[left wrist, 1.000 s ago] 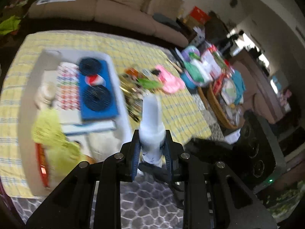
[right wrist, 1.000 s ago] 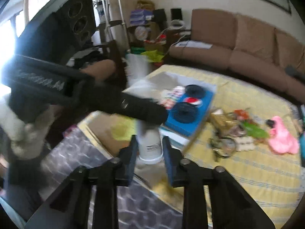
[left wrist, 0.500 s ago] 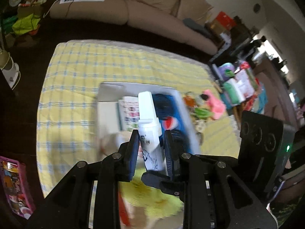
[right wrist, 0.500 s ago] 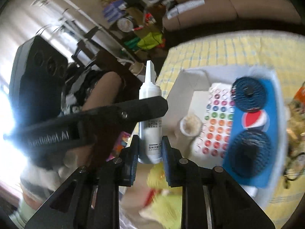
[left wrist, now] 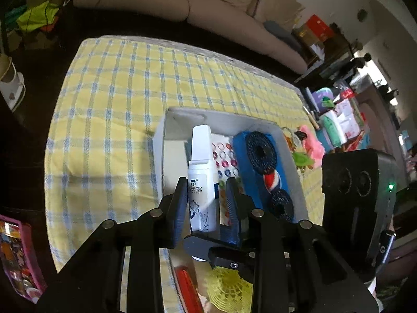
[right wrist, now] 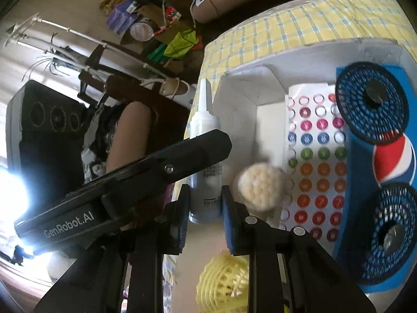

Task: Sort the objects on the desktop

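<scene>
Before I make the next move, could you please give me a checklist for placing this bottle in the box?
1. Right gripper clamped on the white bottle: ok, both pads meet it.
2. Left gripper released: cannot tell; a gap shows beside one finger.
3. Bottle cap on: ok.
4. Grippers clear of each other: not ok; they cross at the bottle.
5. Free spot in the white box: ok, bare floor beside the sticker sheet, beyond the round puff.

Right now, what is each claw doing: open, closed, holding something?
Left claw: closed on the white bottle.
Right claw: closed on the same white bottle, near its base.
</scene>
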`<action>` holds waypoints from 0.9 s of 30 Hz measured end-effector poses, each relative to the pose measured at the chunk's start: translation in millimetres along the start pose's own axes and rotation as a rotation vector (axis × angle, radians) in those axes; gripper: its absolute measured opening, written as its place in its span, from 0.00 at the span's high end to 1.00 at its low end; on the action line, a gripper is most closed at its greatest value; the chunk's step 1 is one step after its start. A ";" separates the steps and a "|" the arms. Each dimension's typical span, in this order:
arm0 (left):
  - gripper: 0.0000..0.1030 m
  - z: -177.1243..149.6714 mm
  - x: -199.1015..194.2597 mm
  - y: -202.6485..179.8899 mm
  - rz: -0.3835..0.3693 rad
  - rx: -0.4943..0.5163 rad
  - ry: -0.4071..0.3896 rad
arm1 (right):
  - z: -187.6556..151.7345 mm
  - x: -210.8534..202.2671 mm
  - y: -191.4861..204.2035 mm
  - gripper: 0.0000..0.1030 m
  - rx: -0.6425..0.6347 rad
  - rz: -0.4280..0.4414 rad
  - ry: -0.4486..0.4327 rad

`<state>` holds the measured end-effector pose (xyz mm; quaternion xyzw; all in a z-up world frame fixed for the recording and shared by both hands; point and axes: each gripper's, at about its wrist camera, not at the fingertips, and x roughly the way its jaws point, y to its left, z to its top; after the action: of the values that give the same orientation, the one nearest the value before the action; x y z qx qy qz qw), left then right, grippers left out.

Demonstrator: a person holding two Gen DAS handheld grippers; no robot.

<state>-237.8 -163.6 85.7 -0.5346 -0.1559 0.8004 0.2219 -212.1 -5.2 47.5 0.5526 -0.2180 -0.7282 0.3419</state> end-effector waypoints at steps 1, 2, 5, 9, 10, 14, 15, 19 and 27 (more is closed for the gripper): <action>0.75 -2.2 -1.9 -2.3 -0.001 0.005 -0.001 | -2.3 -3.5 0.0 0.78 0.000 0.009 0.004; 0.75 -8.0 -4.5 -6.1 -0.005 0.014 0.000 | -6.4 -9.0 0.2 0.78 -0.002 0.021 0.008; 0.74 -23.3 -13.3 -20.6 -0.023 0.043 0.004 | -20.6 -26.2 4.8 0.78 -0.043 0.022 0.019; 0.74 -37.9 -24.9 -51.7 -0.067 0.091 0.002 | -37.8 -60.2 7.8 0.78 -0.093 -0.005 0.002; 0.74 -40.2 -25.7 -61.5 -0.075 0.106 0.004 | -44.1 -73.4 6.8 0.78 -0.106 -0.019 -0.005; 0.74 -54.4 -17.6 -104.1 -0.100 0.168 0.052 | -69.0 -103.7 -4.0 0.78 -0.103 -0.063 -0.003; 0.74 -60.4 -12.9 -113.8 -0.101 0.184 0.070 | -76.7 -110.3 -7.7 0.78 -0.098 -0.074 0.001; 0.74 -87.7 10.5 -146.0 -0.106 0.234 0.139 | -108.6 -131.5 -25.8 0.78 -0.072 -0.118 0.019; 0.55 -120.1 43.0 -160.4 -0.031 0.270 0.221 | -138.0 -127.5 -29.1 0.76 -0.114 -0.252 0.059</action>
<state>-110.7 -2.9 84.4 -0.5821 -0.0297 0.7470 0.3198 -68.1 116.8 70.3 0.5765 -0.0946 -0.7600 0.2848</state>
